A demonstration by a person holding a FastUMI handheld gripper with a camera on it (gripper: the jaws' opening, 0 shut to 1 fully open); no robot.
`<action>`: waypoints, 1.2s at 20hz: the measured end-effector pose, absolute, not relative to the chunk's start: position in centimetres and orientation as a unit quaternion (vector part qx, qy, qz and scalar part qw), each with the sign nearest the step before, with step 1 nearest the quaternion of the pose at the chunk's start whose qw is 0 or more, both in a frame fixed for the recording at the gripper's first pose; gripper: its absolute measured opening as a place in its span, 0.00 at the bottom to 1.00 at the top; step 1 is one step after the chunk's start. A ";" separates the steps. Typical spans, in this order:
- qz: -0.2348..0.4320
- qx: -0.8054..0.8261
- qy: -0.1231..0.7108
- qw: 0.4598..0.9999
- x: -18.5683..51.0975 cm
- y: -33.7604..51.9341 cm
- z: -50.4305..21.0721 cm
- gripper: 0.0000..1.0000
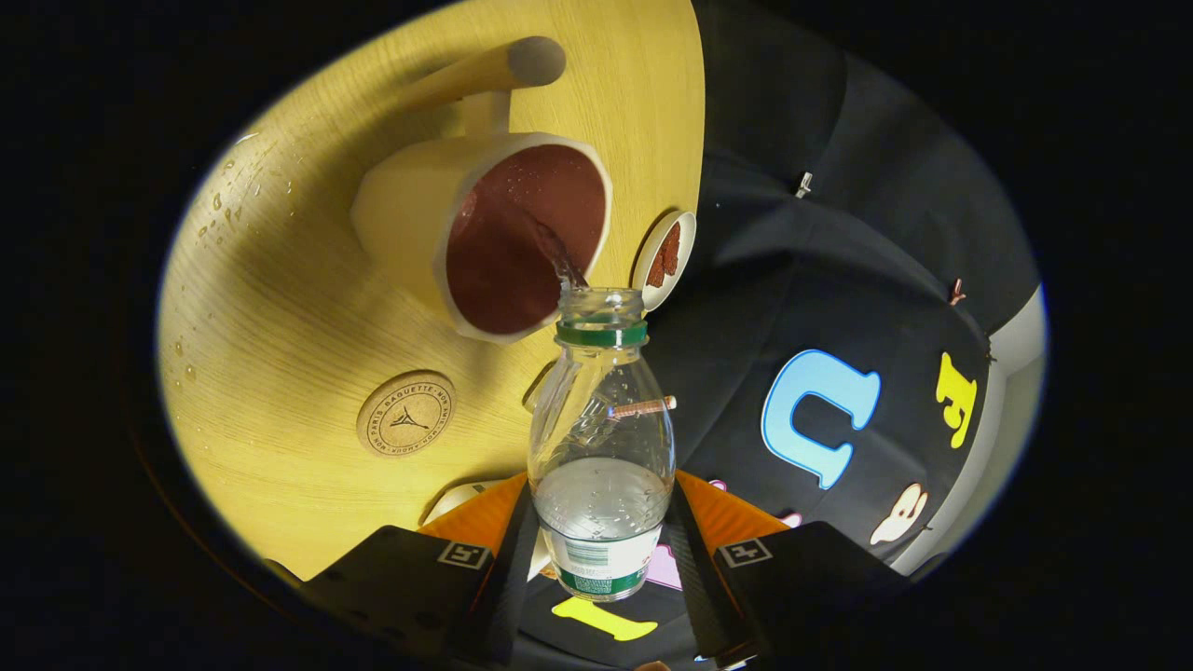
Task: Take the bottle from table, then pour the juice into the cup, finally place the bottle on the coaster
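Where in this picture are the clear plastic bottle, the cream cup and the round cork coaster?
Clear plastic bottle (601,438): gripper view, on its clear body between the fingers.
Cream cup (401,219): gripper view, on its outer wall.
Round cork coaster (406,413): gripper view, on its printed top face.

- The bottle: clear plastic, green neck ring, uncapped, partly filled with clear liquid; it sits tilted between the gripper's fingers, both pressing its lower body, mouth aimed at 12 o'clock.
- The cup: cream outside, dark reddish-brown inside, long wooden handle, standing at 11 o'clock of the bottle's mouth; a thin stream enters it.
- The coaster: round cork disc with a stamped mark, at 9 o'clock of the bottle, bare on the table.
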State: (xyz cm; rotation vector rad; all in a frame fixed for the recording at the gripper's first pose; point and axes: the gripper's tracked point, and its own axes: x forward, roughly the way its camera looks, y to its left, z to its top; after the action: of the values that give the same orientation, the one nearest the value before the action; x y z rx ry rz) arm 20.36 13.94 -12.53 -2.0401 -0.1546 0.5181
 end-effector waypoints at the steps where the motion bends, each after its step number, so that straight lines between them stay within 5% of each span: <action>1: 0.215 -0.844 -0.067 0.487 20.2 14.0 -12.5 0.73; 24: 0.217 -0.894 -0.111 0.375 19.9 14.9 -11.4 0.73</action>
State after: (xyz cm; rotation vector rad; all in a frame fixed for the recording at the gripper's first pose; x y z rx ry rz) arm 19.91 14.90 -11.45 -2.2890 -0.2849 0.5558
